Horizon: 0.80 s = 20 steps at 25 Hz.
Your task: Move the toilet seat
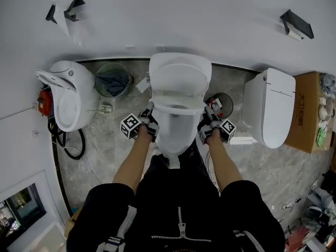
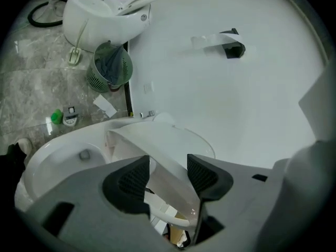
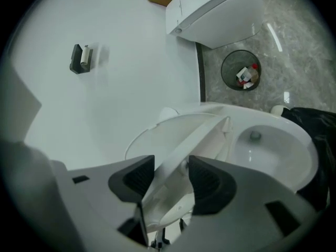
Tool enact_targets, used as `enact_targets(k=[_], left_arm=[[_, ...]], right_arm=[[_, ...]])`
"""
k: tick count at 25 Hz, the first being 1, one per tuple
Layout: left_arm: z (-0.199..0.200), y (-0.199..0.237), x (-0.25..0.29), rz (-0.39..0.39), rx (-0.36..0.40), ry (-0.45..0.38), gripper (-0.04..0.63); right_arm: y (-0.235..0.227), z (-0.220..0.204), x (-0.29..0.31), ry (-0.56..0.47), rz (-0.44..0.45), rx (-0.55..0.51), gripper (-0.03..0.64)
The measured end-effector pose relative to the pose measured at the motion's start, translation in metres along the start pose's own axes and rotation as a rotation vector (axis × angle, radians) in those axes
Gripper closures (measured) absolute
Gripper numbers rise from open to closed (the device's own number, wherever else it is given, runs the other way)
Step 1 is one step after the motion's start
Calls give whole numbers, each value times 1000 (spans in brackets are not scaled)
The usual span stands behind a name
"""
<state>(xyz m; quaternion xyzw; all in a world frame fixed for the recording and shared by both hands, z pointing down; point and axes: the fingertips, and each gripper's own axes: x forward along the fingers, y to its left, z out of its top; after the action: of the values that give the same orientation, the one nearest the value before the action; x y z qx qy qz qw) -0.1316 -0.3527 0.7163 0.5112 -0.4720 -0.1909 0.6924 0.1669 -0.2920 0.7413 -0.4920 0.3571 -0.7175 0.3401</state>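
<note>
The toilet seat [image 2: 157, 151] and bowl [image 1: 176, 136] are glossy white, like the wall [image 1: 173, 25], the left toilet [image 1: 71, 96] and the right toilet [image 1: 270, 106]. The floor [image 1: 105, 140] is grey marble with pale veins. The basket [image 1: 112, 71] is green and holds a dark blue cloth [image 1: 113, 83]. The bin [image 3: 240, 70] is black mesh with red and white scraps inside. The box [image 1: 307, 114] is cardboard brown. The person's clothes [image 1: 178, 214] are black. The left gripper [image 2: 167, 176] and right gripper [image 3: 169, 178] are grey. Their fingers [image 2: 132, 180] are darker, with a fine grid, and their cubes [image 1: 130, 126] carry black-and-white squares.
</note>
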Motion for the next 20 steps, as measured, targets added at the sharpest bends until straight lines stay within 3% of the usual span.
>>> enact_targets(k=[8, 20], left_arm=[[22, -27, 41, -8, -26, -97, 367], [41, -47, 86, 21, -42, -137, 371]], right_arm=[[34, 17, 44, 37, -11, -22, 397], [53, 39, 87, 4, -43, 59, 394]])
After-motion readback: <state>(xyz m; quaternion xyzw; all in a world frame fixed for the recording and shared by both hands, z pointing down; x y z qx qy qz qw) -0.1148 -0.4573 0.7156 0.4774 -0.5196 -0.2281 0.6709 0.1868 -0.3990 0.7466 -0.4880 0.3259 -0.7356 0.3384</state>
